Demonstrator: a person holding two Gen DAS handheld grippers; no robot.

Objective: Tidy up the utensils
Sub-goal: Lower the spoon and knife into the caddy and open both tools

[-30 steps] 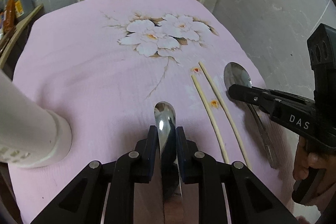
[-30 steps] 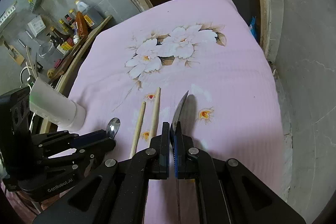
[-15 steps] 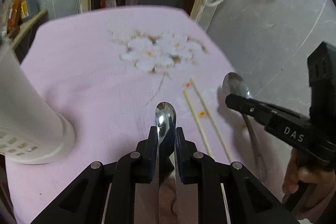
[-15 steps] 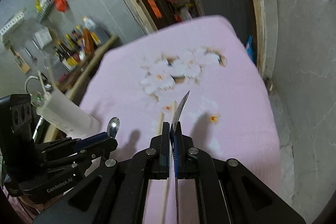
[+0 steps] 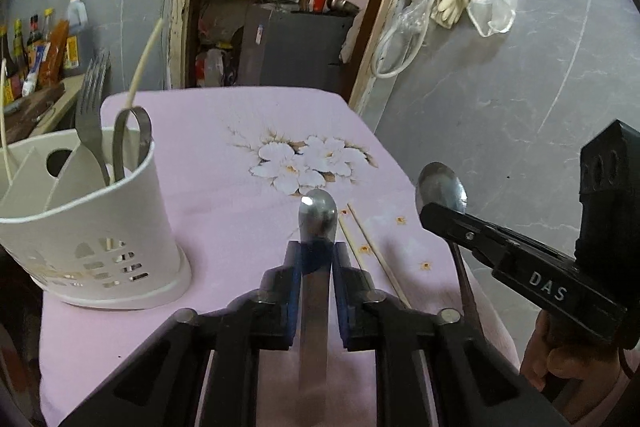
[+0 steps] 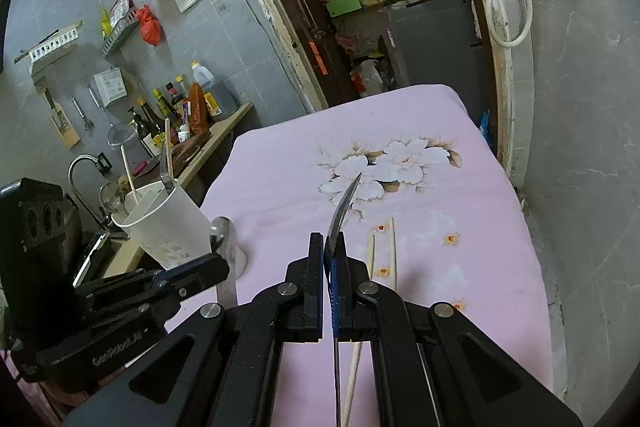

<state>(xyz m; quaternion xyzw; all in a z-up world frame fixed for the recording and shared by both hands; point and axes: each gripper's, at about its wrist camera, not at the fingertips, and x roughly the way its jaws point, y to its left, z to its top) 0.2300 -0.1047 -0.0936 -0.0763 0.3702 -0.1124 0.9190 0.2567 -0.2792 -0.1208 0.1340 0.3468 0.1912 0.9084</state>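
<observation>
1. Left gripper (image 5: 316,259) has just been closing; its jaws now pinch a flat steel utensil handle (image 5: 314,227), rounded end poking out ahead.
2. Right gripper (image 6: 329,259) is pressed tight on a spoon (image 6: 344,207), seen edge-on and rising beyond the tips.
3. Two chopsticks (image 6: 390,251) lie on the pink surface (image 6: 280,195), just right of both grippers.
4. Ahead-left of both stands the white utensil holder (image 5: 92,227), already holding a fork (image 5: 90,107).

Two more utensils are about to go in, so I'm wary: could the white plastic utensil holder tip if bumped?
Possibly. The white plastic utensil holder is tall, thin-walled and perforated, so probably light. The fork and chopstick lean above its rim, raising its weight. On the pink floral tablecloth it may slide first.
</observation>
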